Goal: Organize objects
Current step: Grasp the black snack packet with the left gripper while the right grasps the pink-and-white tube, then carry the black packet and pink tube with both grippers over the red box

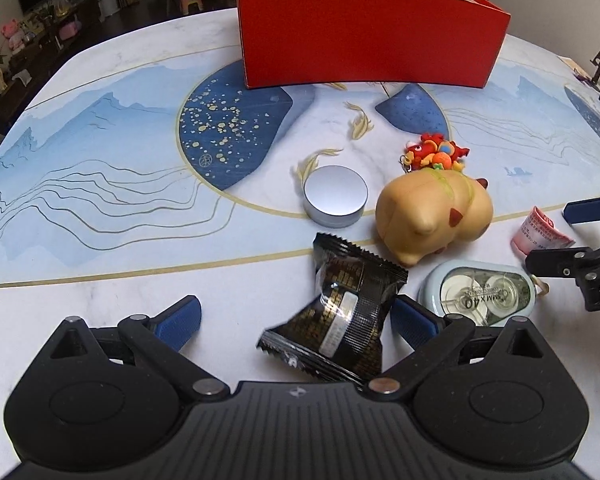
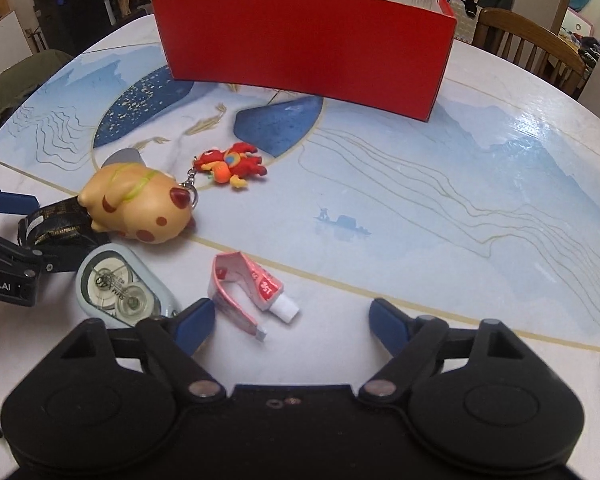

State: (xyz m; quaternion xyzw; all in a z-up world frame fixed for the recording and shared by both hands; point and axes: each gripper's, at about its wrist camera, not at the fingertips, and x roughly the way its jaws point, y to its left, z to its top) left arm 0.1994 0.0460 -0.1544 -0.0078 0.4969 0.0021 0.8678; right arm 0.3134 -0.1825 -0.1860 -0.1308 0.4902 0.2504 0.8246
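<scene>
Left gripper (image 1: 296, 320) is hanging spread wide around the black snack packet (image 1: 334, 314), not clamping; right gripper (image 2: 292, 320) is gaping beside the folded tube (image 2: 246, 290). Everything's sitting mid-tabletop, nothing visibly in the red box (image 1: 364, 36) at the far edge, so sorting looks barely started

Both cameras sat low and close over the table (image 1: 100, 240), looking forward at the red box (image 1: 368, 44) at the top of each picture. The left view looked from the left side, the right view from the right. Both showed the dog toy (image 1: 432, 216) (image 2: 140, 208) and tape case (image 1: 480, 292) (image 2: 120, 288).
</scene>
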